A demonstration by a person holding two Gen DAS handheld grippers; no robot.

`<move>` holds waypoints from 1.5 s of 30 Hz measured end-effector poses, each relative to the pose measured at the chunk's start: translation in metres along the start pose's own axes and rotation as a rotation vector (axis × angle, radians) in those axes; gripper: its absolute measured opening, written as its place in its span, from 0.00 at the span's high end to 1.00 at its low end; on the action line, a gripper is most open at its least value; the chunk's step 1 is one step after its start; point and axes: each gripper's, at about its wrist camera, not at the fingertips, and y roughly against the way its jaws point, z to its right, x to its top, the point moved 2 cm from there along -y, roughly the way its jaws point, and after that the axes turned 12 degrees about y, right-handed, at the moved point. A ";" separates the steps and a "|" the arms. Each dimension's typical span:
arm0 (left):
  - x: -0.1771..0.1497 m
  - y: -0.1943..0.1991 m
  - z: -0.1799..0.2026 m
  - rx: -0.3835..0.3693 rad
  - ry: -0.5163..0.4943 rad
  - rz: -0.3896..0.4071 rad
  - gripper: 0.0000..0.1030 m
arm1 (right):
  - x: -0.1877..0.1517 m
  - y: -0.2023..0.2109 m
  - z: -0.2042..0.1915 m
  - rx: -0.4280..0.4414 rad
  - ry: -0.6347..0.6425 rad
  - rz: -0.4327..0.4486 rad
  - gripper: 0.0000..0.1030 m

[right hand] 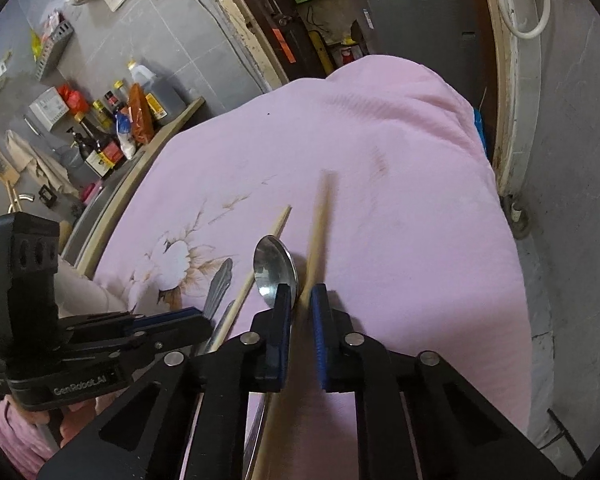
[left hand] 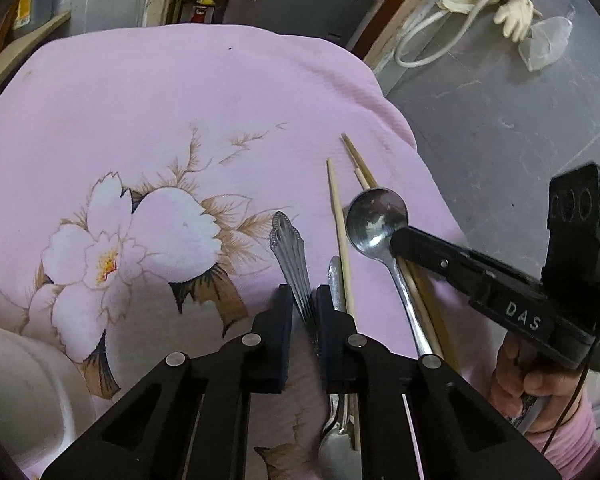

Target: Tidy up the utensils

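now both grippers are pointed down at a slant over a pink cloth (left hand: 148, 92) with a big white flower printed on it. the left gripper (left hand: 305, 300) is seen from its own camera with its two black fingers nearly together, and the ridged silver handle (left hand: 290, 252) of one utensil is clamped between the blue pads. that handle is pointed away from the camera, its long line running up the cloth.

the right gripper (right hand: 300, 296) is held by a hand (left hand: 532, 380) in a pink sleeve at the right side of the left view. its fingers are also nearly together, and a wooden chopstick (right hand: 320, 224) is pinched between them; the chopstick is blurred and is pointed up and away over the cloth. the round bowl of a metal spoon (left hand: 376, 222) is lying just beside those fingertips, touching them, with its handle running back toward the camera.

three chopsticks can be counted in the left view: one lone chopstick (left hand: 340, 236) beside the ridged handle, and two more lying close together under the spoon. two spoons can be made out, the second spoon (left hand: 338, 444) partly hidden under the left gripper. all of them are lying nearly side by side on the cloth.
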 end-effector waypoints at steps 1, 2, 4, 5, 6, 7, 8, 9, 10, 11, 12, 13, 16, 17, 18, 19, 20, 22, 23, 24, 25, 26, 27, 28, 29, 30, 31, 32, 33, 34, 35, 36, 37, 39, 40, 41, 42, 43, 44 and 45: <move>0.000 0.000 -0.001 -0.003 0.021 0.002 0.92 | 0.000 0.001 -0.001 0.001 0.002 0.001 0.92; 0.000 0.000 -0.001 -0.004 0.033 0.005 0.93 | 0.000 0.003 -0.002 0.001 0.006 0.003 0.92; -0.004 0.004 -0.002 0.007 0.038 0.019 0.93 | -0.001 0.007 -0.005 -0.004 0.019 0.005 0.93; -0.006 0.006 -0.004 0.014 0.039 0.027 0.93 | -0.002 0.011 -0.006 -0.011 0.031 0.005 0.93; -0.010 0.012 -0.008 0.017 0.040 0.032 0.93 | -0.003 0.013 -0.007 -0.014 0.036 0.005 0.93; -0.012 0.014 -0.009 0.021 0.041 0.036 0.94 | -0.005 0.016 -0.007 -0.017 0.038 0.006 0.93; -0.014 0.016 -0.010 0.023 0.043 0.038 0.94 | -0.005 0.017 -0.007 -0.017 0.036 0.007 0.93; -0.017 0.020 -0.012 0.023 0.044 0.040 0.94 | -0.007 0.020 -0.005 -0.013 0.030 0.006 0.93; -0.019 0.022 -0.013 0.029 0.038 0.043 0.94 | -0.009 0.022 -0.004 -0.011 0.024 0.005 0.93; -0.022 0.024 -0.014 0.035 0.032 0.048 0.94 | -0.011 0.024 -0.003 -0.012 0.022 0.005 0.93; -0.025 0.026 -0.013 0.039 0.027 0.050 0.94 | -0.013 0.026 -0.001 -0.010 0.023 0.003 0.93; -0.028 0.027 -0.013 0.041 0.021 0.051 0.94 | -0.015 0.027 -0.001 -0.009 0.024 0.001 0.93; -0.035 0.027 -0.010 0.050 0.008 0.055 0.94 | -0.019 0.032 -0.001 -0.020 0.041 -0.011 0.93; -0.037 0.027 -0.008 0.058 -0.003 0.057 0.94 | -0.020 0.033 -0.002 -0.031 0.055 -0.015 0.93; -0.039 0.028 -0.005 0.074 -0.022 0.057 0.94 | -0.021 0.035 -0.002 -0.041 0.069 -0.019 0.93; -0.039 0.029 -0.003 0.088 -0.039 0.055 0.94 | -0.022 0.036 -0.003 -0.047 0.081 -0.027 0.92; -0.040 0.029 -0.001 0.102 -0.050 0.052 0.94 | -0.023 0.036 -0.003 -0.050 0.084 -0.030 0.92; -0.042 0.029 0.002 0.127 -0.073 0.034 0.93 | -0.024 0.038 -0.004 -0.060 0.096 -0.039 0.91; -0.043 0.030 0.002 0.136 -0.078 0.028 0.93 | -0.025 0.038 -0.005 -0.066 0.104 -0.044 0.89; -0.044 0.030 0.003 0.145 -0.083 0.016 0.93 | -0.027 0.038 -0.006 -0.073 0.111 -0.048 0.89; -0.045 0.030 0.004 0.153 -0.092 0.006 0.93 | -0.028 0.038 -0.006 -0.073 0.116 -0.054 0.89; -0.045 0.030 0.004 0.158 -0.099 -0.002 0.93 | -0.029 0.039 -0.006 -0.071 0.119 -0.060 0.89; -0.046 0.030 0.004 0.161 -0.106 -0.015 0.93 | -0.031 0.039 -0.007 -0.071 0.124 -0.066 0.89; -0.045 0.029 0.004 0.161 -0.112 -0.028 0.92 | -0.032 0.039 -0.007 -0.071 0.129 -0.070 0.89; -0.046 0.028 0.004 0.161 -0.119 -0.047 0.92 | -0.033 0.040 -0.008 -0.073 0.133 -0.075 0.89; -0.046 0.027 0.004 0.159 -0.122 -0.056 0.92 | -0.034 0.041 -0.008 -0.075 0.141 -0.081 0.89; -0.046 0.027 0.003 0.156 -0.123 -0.063 0.92 | -0.035 0.042 -0.009 -0.077 0.147 -0.086 0.89; -0.047 0.026 0.004 0.154 -0.123 -0.070 0.92 | -0.037 0.044 -0.010 -0.083 0.156 -0.093 0.89; -0.047 0.026 0.004 0.152 -0.126 -0.076 0.92 | -0.038 0.045 -0.012 -0.091 0.167 -0.099 0.89; -0.046 0.025 0.005 0.151 -0.130 -0.080 0.92 | -0.039 0.047 -0.013 -0.099 0.180 -0.104 0.89; -0.046 0.026 0.005 0.150 -0.135 -0.082 0.92 | -0.041 0.048 -0.014 -0.106 0.190 -0.109 0.89; -0.047 0.026 0.005 0.151 -0.140 -0.082 0.92 | -0.043 0.049 -0.016 -0.115 0.203 -0.114 0.89; -0.047 0.026 0.004 0.152 -0.142 -0.082 0.92 | -0.044 0.050 -0.016 -0.121 0.212 -0.119 0.89; -0.046 0.025 0.006 0.153 -0.143 -0.084 0.92 | -0.047 0.052 -0.016 -0.120 0.210 -0.123 0.89; -0.046 0.025 0.006 0.152 -0.143 -0.085 0.92 | -0.048 0.053 -0.016 -0.115 0.205 -0.122 0.89; -0.045 0.023 0.006 0.150 -0.143 -0.086 0.92 | -0.048 0.055 -0.015 -0.108 0.196 -0.120 0.89; -0.045 0.023 0.006 0.148 -0.143 -0.084 0.92 | -0.049 0.057 -0.013 -0.098 0.182 -0.117 0.89; -0.045 0.023 0.005 0.146 -0.139 -0.081 0.92 | -0.049 0.058 -0.011 -0.087 0.168 -0.115 0.89; -0.046 0.023 0.005 0.144 -0.133 -0.078 0.93 | -0.050 0.059 -0.010 -0.076 0.156 -0.113 0.89; -0.047 0.022 0.005 0.141 -0.118 -0.072 0.93 | -0.051 0.060 -0.009 -0.070 0.144 -0.110 0.89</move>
